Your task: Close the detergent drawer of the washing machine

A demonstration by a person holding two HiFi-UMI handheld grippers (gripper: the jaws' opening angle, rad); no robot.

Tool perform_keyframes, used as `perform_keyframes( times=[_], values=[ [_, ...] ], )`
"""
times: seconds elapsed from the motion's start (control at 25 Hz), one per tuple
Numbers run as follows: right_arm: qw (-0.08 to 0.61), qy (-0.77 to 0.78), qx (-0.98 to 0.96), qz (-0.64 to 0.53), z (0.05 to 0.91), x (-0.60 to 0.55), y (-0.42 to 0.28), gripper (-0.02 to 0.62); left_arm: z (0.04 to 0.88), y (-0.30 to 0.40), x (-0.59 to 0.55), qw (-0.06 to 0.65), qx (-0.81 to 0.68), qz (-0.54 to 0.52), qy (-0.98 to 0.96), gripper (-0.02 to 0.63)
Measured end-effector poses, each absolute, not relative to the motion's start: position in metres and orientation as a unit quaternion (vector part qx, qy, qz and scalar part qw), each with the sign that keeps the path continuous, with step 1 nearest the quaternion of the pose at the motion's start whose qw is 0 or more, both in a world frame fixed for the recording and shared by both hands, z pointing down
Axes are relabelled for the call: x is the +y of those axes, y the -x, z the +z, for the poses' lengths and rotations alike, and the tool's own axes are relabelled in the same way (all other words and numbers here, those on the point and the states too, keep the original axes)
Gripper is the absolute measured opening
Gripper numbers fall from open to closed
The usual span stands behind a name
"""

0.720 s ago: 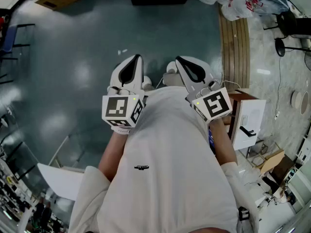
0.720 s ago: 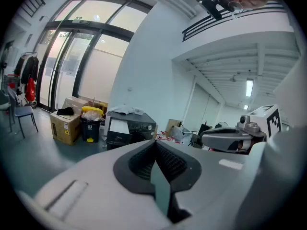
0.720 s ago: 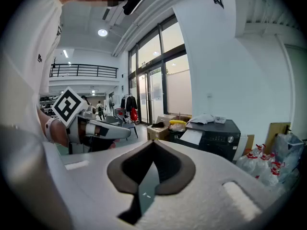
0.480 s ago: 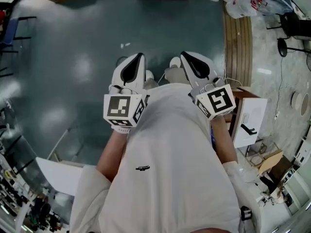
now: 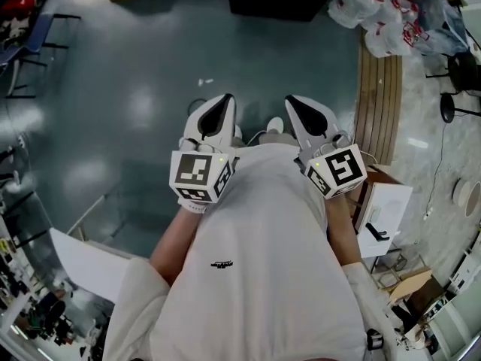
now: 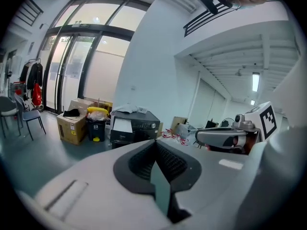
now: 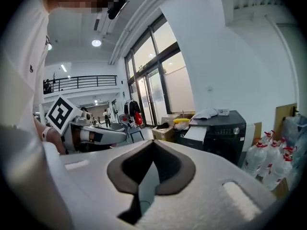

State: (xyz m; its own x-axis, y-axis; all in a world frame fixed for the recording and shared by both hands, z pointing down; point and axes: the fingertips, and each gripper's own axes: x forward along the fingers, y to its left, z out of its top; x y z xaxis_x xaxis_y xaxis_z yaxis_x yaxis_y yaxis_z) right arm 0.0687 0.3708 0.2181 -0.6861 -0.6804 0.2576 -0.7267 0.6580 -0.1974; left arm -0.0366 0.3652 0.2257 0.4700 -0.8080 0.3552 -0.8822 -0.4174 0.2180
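Head view: left gripper (image 5: 223,101) and right gripper (image 5: 291,101) side by side, both with fingers closed.

Grey-green glossy floor (image 5: 113,89) carries ceiling-light reflections. Cardboard box (image 6: 72,123) stands on the floor before the glass doors (image 6: 72,66), with a black bin (image 6: 96,129) just beside it, a yellow item (image 6: 97,111) on top. Chair (image 6: 29,116) stands near the doors. Garments (image 6: 31,78) hang on a rack behind it, one of them red. Plastic bags (image 5: 376,10) with red print lie heaped at the far end of a wooden slatted strip (image 5: 378,104). Water bottles (image 7: 268,162) with red caps are grouped on the floor. White cabinet (image 5: 387,216) with a black handle stands beside the strip. White board (image 5: 86,265) lies on the floor.
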Motion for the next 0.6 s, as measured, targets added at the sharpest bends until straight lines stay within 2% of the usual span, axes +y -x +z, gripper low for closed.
perform_keyframes(
  times=[0.32,0.6],
  values=[
    [0.052,-0.408,-0.896,0.167,0.228,0.349,-0.141,0.003,0.22,-0.033,0.337,0.178,-0.507,0.105,-0.837,0.016],
    [0.076,-0.376,-0.91,0.157,0.238,0.343,-0.166,0.003,0.224,-0.06,0.328,0.185,-0.526,0.126,-0.821,0.016]
  ],
)
